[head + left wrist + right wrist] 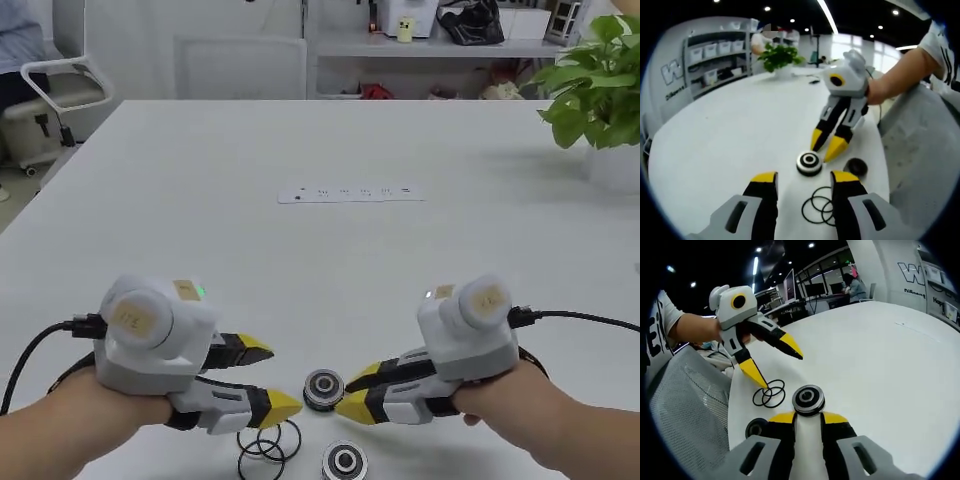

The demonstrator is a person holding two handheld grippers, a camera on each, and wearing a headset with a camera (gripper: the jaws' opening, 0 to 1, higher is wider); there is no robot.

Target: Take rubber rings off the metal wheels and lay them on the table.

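A metal wheel [323,388] with a black rim stands on the white table [330,270] between both grippers. My left gripper [270,378] is open, and its yellow tips are left of the wheel. My right gripper [357,390] points at the wheel from the right, jaws a narrow gap apart and holding nothing. From the right gripper view, the wheel [808,399] sits just beyond the tips. A second wheel [345,461] lies nearer me. Three loose black rubber rings [268,445] overlap on the table under the left gripper. In the left gripper view the rings [819,209] lie before the wheel [809,162].
A white strip with small marks [350,193] lies mid-table. A potted plant [600,90] stands at the far right corner. An office chair [40,100] and shelves [430,45] are beyond the table. The near table edge is close to the rings.
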